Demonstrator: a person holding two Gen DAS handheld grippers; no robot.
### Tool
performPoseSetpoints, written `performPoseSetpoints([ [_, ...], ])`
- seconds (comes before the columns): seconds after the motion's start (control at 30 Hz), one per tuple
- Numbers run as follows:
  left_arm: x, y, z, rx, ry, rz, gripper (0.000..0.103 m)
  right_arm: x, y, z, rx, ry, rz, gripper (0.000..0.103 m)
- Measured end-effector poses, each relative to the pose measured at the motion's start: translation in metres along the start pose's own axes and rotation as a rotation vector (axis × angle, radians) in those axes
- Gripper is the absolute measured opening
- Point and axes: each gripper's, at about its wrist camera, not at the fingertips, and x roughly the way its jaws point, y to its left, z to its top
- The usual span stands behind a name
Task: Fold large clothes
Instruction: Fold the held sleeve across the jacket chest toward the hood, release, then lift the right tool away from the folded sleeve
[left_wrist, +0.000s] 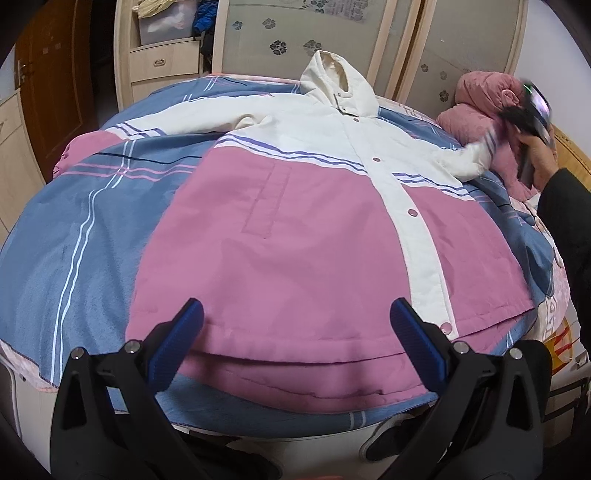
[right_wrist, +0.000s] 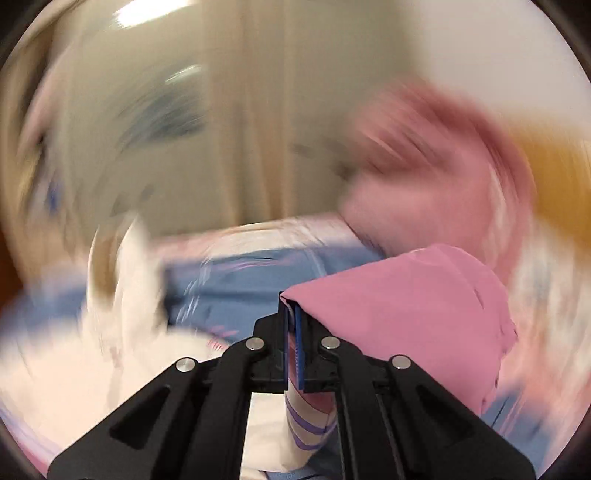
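A hooded jacket (left_wrist: 295, 229), white above and pink below with purple stripes, lies flat and snapped closed on the bed. My left gripper (left_wrist: 297, 306) hovers open over its pink hem, the blue pads (left_wrist: 184, 343) wide apart with nothing between them. At the far right a hand holds my right gripper (left_wrist: 524, 114) by the jacket's right sleeve (left_wrist: 461, 158). The right wrist view is blurred, but my right gripper (right_wrist: 291, 306) is shut on the sleeve (right_wrist: 406, 295): pink cuff fabric drapes over the right finger and striped white cloth hangs below.
A blue plaid bedspread (left_wrist: 74, 229) covers the bed. A pink padded coat (left_wrist: 480, 107) lies bunched at the far right corner. A wardrobe (left_wrist: 332, 37) and drawers (left_wrist: 162, 62) stand behind the bed. A person's dark sleeve (left_wrist: 565, 221) runs along the right edge.
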Motion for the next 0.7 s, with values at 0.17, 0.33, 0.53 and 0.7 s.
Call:
performPoseSetpoints([
  [0.17, -0.005, 0.001, 0.001, -0.007, -0.008, -0.008, 0.101, -0.001, 0.190, -0.068, -0.650, 0.053, 0.081, 0.003],
  [0.33, -0.011, 0.004, 0.001, -0.015, -0.015, 0.004, 0.101, 0.011, 0.264, -0.142, -0.720, 0.233, 0.216, 0.090],
  [0.53, -0.020, 0.015, -0.003, -0.064, -0.016, 0.007, 0.101, -0.105, 0.231, -0.135, -0.418, 0.037, 0.373, 0.100],
  [0.7, -0.026, 0.014, -0.006, -0.104, -0.003, 0.025, 0.101, -0.222, 0.163, -0.132, -0.175, -0.017, 0.352, 0.102],
])
